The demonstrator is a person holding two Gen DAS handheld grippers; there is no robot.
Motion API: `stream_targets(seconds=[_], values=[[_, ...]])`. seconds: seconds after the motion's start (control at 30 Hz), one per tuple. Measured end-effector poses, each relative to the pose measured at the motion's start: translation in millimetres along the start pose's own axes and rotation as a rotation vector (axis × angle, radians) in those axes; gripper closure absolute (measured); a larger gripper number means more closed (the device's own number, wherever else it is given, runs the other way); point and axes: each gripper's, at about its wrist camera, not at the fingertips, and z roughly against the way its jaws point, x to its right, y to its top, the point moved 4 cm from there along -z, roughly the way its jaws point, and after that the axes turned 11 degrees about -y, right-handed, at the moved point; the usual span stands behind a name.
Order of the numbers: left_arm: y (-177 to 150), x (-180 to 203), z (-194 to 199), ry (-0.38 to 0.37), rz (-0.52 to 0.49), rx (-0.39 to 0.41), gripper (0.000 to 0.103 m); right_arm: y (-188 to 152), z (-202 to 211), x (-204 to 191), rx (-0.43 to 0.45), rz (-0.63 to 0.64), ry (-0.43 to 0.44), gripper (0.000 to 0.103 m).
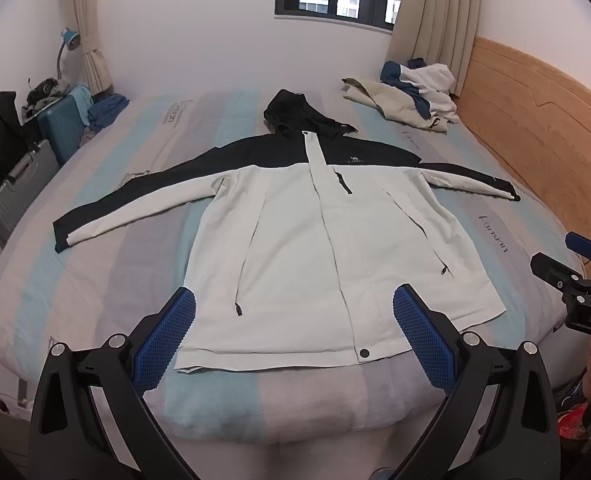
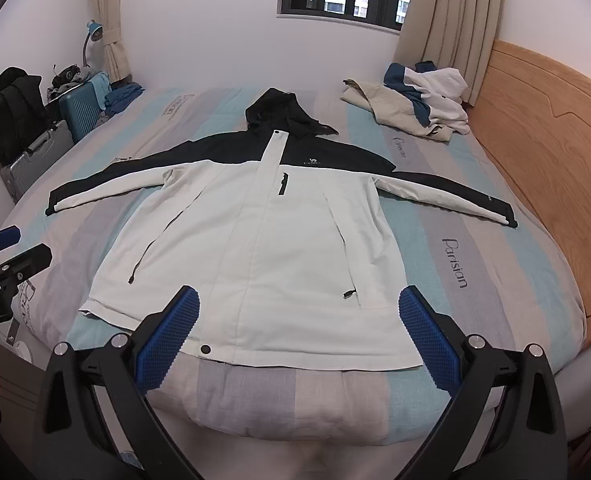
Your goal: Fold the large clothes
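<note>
Jacket (image 1: 295, 248) ahead of left claw (image 1: 294, 338): matt woven cloth, smooth, slight creases; glossy snap (image 1: 364, 353) at hem. Bed cover (image 1: 143, 264) under it: matt striped cloth, faintly coarse weave. Claw pads (image 1: 163, 344): blue rubbery plastic, ribbed grid texture; black arms matt plastic, shiny metal screws. Headboard (image 2: 555, 140) right of right claw (image 2: 299, 338): smooth wood, satin, visible grain. Suitcase (image 1: 15, 188) far left: ridged metallic shell.

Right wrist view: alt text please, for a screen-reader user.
A white-and-black hooded jacket lies flat, front up, sleeves spread, on a striped bed. The open right gripper hovers over its hem; the left gripper shows at the left edge, and a clothes pile sits far right.
</note>
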Motion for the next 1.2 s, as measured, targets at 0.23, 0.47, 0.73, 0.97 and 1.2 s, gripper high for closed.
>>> stream_targets(seconds=[0.23, 0.47, 0.73, 0.97, 1.2], values=[[0, -1, 0, 0.0, -0.005, -0.001, 0.006, 2, 2, -3, 0.008, 0.011, -0.002, 0.007], [0, -2, -1, 0.001, 0.0, -0.001, 0.006, 6, 3, -5, 0.013, 0.011, 0.0, 0.007], [5, -4, -4, -0.014, -0.002, -0.018, 0.007, 20, 5, -9, -0.02, -0.022, 0.017, 0.007], [34, -25, -8, -0.068, -0.021, -0.035, 0.01, 49, 8, -30, -0.053, -0.024, -0.03, 0.007], [65, -55, -16, -0.107, -0.053, -0.02, 0.009, 75, 10, -51, 0.009, -0.071, -0.142, 0.007]])
